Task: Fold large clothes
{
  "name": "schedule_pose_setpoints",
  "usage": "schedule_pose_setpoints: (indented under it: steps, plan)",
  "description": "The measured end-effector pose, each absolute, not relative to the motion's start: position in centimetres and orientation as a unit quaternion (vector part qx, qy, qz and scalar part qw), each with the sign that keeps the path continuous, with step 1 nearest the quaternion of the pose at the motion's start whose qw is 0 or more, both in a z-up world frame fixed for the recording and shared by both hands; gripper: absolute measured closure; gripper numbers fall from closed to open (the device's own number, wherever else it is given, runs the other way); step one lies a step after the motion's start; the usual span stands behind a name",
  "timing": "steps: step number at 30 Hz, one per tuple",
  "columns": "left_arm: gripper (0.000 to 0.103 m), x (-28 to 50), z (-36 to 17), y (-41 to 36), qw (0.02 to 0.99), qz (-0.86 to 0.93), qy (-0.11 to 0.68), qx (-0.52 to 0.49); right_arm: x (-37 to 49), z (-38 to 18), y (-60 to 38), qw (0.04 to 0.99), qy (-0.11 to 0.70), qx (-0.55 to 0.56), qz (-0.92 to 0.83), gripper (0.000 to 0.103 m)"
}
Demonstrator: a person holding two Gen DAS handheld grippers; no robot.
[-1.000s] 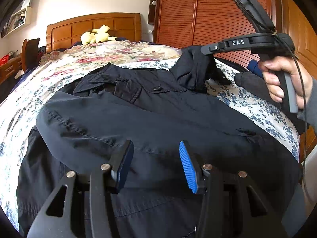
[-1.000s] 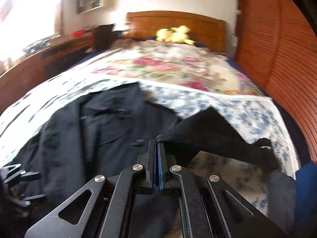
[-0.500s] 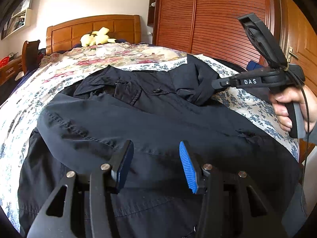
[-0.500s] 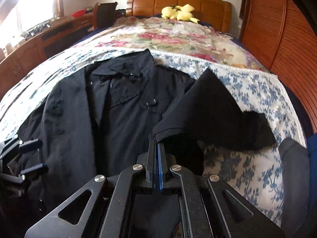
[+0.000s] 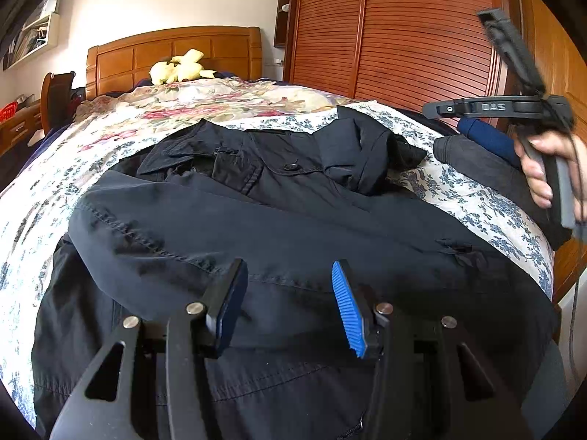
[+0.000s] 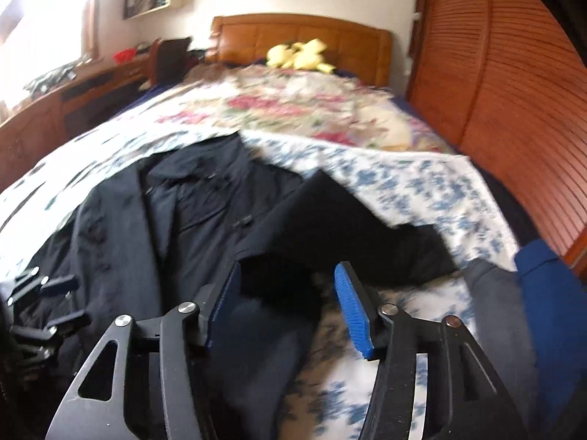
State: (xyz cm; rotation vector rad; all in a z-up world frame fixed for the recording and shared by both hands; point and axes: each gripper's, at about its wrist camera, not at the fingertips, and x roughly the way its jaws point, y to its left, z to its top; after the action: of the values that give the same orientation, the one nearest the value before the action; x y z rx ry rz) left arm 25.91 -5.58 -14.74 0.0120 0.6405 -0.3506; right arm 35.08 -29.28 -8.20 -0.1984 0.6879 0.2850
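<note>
A large black coat [image 5: 256, 227] lies spread on the floral bedspread [image 5: 110, 135], collar toward the headboard. Its right sleeve [image 5: 363, 154] lies folded in over the chest. My left gripper [image 5: 290, 304] is open and empty, hovering over the coat's lower half. My right gripper [image 6: 290, 308] is open and empty, just above the dropped sleeve [image 6: 348, 234]. In the left wrist view the right gripper [image 5: 433, 110] is held up at the right, off the bed's edge, fingertips toward the sleeve.
A grey garment [image 5: 484, 168] and a blue one [image 5: 488, 139] lie at the bed's right edge. A yellow plush toy [image 5: 179, 68] sits by the wooden headboard [image 5: 176, 51]. A slatted wooden wardrobe [image 5: 403, 36] stands to the right, a desk [image 6: 73, 91] to the left.
My right gripper carried the sleeve in over the coat's chest, opened and let it go, then drew back to the right. The left gripper has stayed still.
</note>
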Motion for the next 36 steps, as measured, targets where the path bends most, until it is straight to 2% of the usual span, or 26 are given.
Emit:
schedule_pose_setpoints:
  steps: [9, 18, 27, 30, 31, 32, 34, 35, 36]
  plan:
    - [0.056, 26.0, -14.8, -5.6, 0.933, -0.172, 0.315, 0.003, 41.5, -10.0, -35.2, 0.927, 0.358, -0.098, 0.045, 0.047]
    - [0.056, 26.2, -15.0, -5.4, 0.933, -0.173, 0.317, 0.001, 46.7, -14.5, -39.2, 0.909, 0.41, -0.071, -0.011, 0.042]
    - [0.056, 26.1, -14.9, -5.4, 0.932, -0.175, 0.316, 0.001, 50.2, -19.8, -41.4, 0.876, 0.477, -0.04, -0.057, 0.042]
    - [0.056, 26.0, -14.8, -5.4, 0.933, -0.175, 0.315, 0.004, 50.3, -20.2, -41.4, 0.877, 0.476, -0.034, -0.061, 0.042]
    - [0.056, 25.9, -14.8, -5.5, 0.933, -0.175, 0.315, 0.006, 50.2, -20.2, -41.2, 0.879, 0.472, -0.037, -0.06, 0.047]
    - [0.056, 25.9, -14.8, -5.5, 0.933, -0.173, 0.315, 0.008, 50.3, -20.2, -41.1, 0.88, 0.47, -0.038, -0.052, 0.066]
    - [0.056, 25.7, -14.6, -5.7, 0.934, -0.17, 0.313, 0.017, 50.1, -20.0, -40.4, 0.881, 0.468, -0.058, -0.04, 0.08]
    - [0.056, 25.6, -14.5, -5.7, 0.935, -0.169, 0.311, 0.02, 50.0, -19.9, -40.1, 0.881, 0.468, -0.065, -0.033, 0.093]
    - [0.056, 25.4, -14.4, -5.8, 0.936, -0.167, 0.307, 0.024, 49.6, -19.6, -39.6, 0.881, 0.466, -0.078, -0.026, 0.093]
